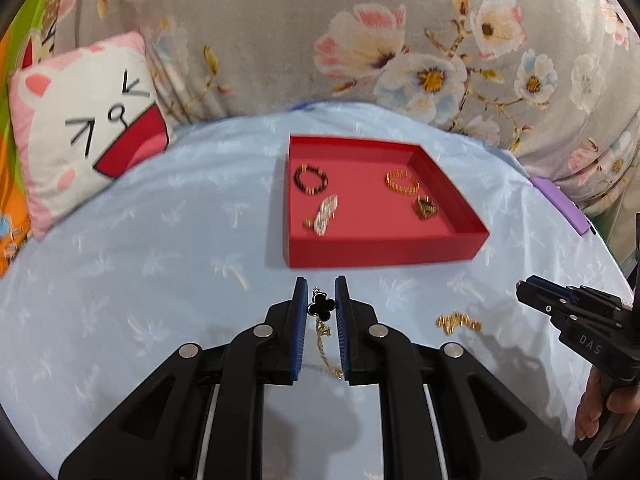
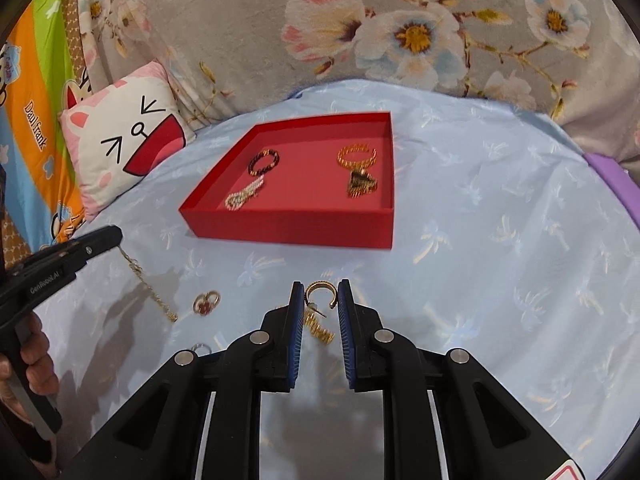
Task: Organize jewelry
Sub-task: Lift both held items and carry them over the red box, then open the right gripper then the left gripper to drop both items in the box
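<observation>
Gripping a clover necklace (image 1: 320, 307), the left gripper (image 1: 321, 300) has its jaws pinched on the black charm; the gold chain hangs below, off the blue sheet (image 1: 160, 280). Right gripper (image 2: 321, 300) is clamped on a gold earring (image 2: 319, 294). Red tray (image 1: 384, 254) sits just ahead and holds four pieces, including a beaded bracelet (image 1: 311, 179). Only the right view shows the loose red-stone ring (image 2: 207, 303) on the sheet and the full chain. Cat pillow (image 1: 80, 128) sits far left.
</observation>
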### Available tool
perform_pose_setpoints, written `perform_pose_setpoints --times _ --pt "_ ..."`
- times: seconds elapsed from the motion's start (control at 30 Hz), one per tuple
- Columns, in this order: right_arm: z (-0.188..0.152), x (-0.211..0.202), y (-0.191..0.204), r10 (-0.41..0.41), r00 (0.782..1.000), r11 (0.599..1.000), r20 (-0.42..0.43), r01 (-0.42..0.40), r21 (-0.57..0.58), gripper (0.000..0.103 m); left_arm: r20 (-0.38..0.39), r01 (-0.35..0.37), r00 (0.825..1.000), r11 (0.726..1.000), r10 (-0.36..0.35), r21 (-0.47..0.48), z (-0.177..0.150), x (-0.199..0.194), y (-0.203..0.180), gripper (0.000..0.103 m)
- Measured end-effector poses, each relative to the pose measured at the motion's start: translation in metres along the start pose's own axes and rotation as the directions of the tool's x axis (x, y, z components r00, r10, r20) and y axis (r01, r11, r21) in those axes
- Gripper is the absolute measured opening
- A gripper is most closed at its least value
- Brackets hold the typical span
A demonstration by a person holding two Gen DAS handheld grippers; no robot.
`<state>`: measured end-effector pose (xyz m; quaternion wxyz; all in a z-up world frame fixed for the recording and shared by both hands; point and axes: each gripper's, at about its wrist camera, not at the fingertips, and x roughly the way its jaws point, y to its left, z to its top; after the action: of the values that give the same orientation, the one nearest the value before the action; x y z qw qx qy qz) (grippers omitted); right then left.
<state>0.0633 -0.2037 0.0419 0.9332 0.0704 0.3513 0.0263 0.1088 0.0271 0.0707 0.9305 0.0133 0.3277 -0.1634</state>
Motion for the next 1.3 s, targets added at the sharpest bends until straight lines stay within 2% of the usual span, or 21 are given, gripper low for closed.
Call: perform_pose_setpoints --times 0.23,0.47,0.8,1.07,1.3 --pt "0.044 0.002 -0.005 -0.023 0.998 1.000 0.061 0.024 -0.020 0.016 0.117 -0.009 0.993 0.999 0.005 0.034 0.055 -0.006 -0.012 0.013" --pt "0.083 0.036 -0.012 -0.013 0.997 1.000 0.072 0.011 0.020 0.016 0.168 -0.013 0.986 1.000 0.011 0.012 0.099 0.023 -0.018 0.013" --pt "0.094 0.098 -0.016 -0.009 1.000 0.998 0.022 0.007 0.064 0.016 0.115 0.016 0.993 0.997 -0.007 -0.076 0.111 0.080 -0.009 0.013" --pt "0.092 0.112 -0.025 -0.005 1.000 0.997 0.009 0.004 0.079 0.016 0.138 0.051 0.990 0.996 -0.040 -0.075 0.126 0.085 -0.016 0.013" --pt "0.084 0.121 -0.021 -0.007 1.000 0.998 -0.024 0.008 0.055 0.016 0.044 0.046 0.998 0.998 -0.045 -0.038 0.105 0.114 -0.033 0.013"
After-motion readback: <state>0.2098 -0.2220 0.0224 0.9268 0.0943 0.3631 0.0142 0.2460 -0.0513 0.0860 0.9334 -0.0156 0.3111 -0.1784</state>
